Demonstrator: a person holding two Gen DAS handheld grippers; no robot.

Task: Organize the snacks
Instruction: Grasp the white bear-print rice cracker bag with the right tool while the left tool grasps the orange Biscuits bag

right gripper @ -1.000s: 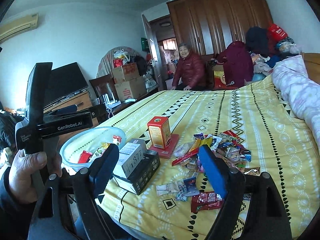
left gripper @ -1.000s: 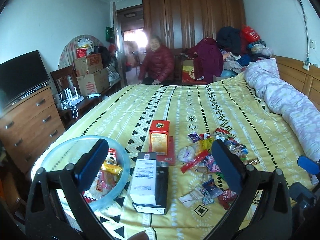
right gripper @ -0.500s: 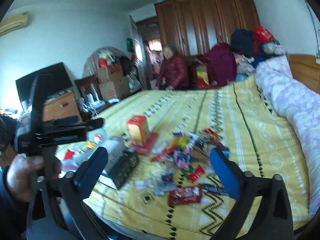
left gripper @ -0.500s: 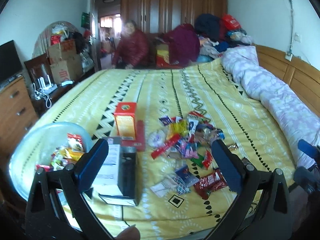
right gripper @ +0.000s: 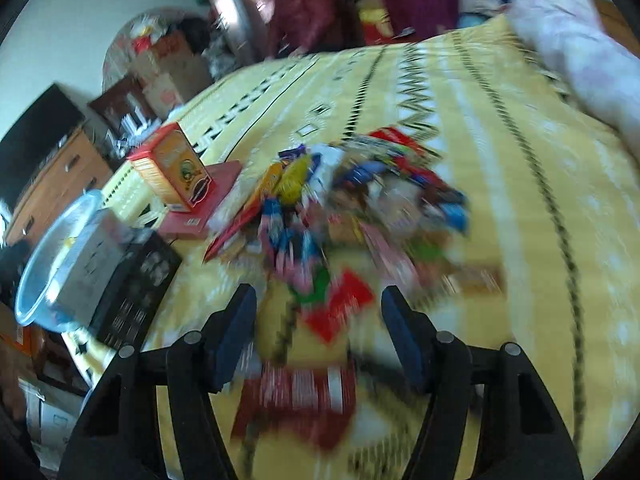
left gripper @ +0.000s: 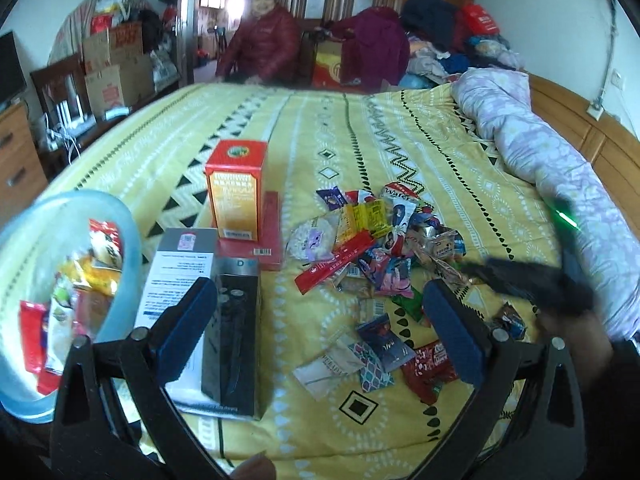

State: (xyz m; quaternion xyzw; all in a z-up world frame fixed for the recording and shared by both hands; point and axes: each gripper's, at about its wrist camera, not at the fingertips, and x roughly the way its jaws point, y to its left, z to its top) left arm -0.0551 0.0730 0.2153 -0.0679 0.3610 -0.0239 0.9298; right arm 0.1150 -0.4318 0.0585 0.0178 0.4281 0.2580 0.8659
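Right gripper (right gripper: 318, 332) jaws were closing, nothing clamped yet, lower centre, aimed at red foil snack packet (right gripper: 338, 310) by the loose wrapper pile (left gripper: 384, 240); left gripper (left gripper: 320, 320) gaped empty nr clear blue plastic bowl (left gripper: 124, 224), prob. the drop spot

Both wrist cameras look down along their fingers from the bed's near edge, sharing the snack pile (left gripper: 384, 248) (right gripper: 352, 216); the right view is closer and blurred.

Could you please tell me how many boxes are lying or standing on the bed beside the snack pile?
3: an orange box standing upright on a flat red box, and a black-and-white box lying nearer, beside the bowl. None seems hidden.
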